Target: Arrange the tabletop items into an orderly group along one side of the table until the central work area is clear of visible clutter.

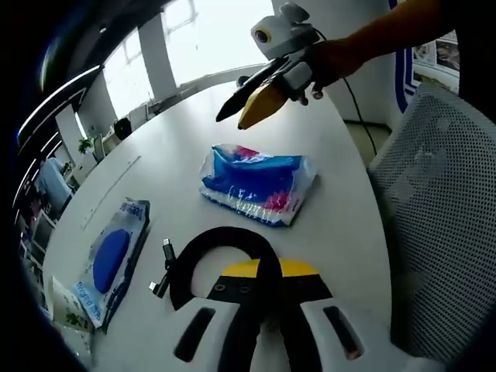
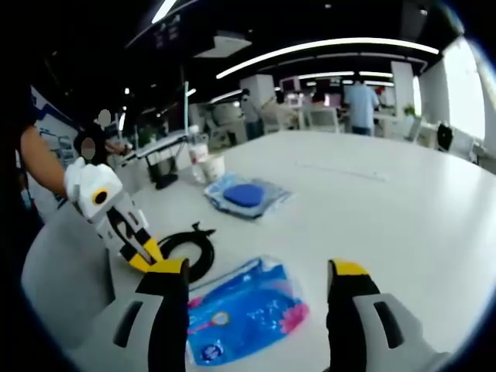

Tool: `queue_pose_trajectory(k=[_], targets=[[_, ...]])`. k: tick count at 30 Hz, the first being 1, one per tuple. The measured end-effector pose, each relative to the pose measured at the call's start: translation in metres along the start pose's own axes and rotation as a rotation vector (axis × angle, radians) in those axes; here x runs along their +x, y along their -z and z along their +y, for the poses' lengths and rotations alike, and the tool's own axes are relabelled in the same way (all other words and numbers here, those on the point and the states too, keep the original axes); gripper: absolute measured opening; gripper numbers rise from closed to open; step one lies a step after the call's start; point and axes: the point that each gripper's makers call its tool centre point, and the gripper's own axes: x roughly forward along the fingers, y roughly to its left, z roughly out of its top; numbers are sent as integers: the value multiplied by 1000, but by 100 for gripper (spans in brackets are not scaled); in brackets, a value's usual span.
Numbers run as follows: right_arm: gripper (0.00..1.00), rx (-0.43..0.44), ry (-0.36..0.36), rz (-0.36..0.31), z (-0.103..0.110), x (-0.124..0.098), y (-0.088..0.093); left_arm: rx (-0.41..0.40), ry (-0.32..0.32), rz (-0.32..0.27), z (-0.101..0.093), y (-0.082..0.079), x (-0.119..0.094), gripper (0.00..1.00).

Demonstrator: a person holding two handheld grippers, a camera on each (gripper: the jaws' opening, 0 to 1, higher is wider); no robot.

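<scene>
Your right gripper [image 2: 257, 291] has its fingers spread wide, empty, above the blue tissue pack [image 2: 242, 311] on the white worktop [image 2: 403, 209]. Your left gripper [image 1: 262, 280] fingers clamp the black cable coil [image 1: 203, 252].

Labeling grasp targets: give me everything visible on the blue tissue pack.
The blue tissue pack is a soft, glossy plastic-wrapped rectangle, blue with pink and white print, slightly crumpled. It lies flat on the white table, apart from the black cable. In the right gripper view it sits between the right gripper open jaws, untouched.
</scene>
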Motion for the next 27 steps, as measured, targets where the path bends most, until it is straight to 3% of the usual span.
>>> queue_pose_trajectory(k=[3,15,21,27], targets=[[71,3,-1,1,-1,0,0,-4,-4,-3,1,-1,-1,8],[72,-23,-13,-2,1,4,-9,-66,-86,-17,22,-2,-11,44],[72,-37,-18,-5,1,7,-16,-116,-152,-36,41,-3,-19,53],[71,-46,-28,-11,2,14,-27,-197,-214,-38,63,8,-30,53]])
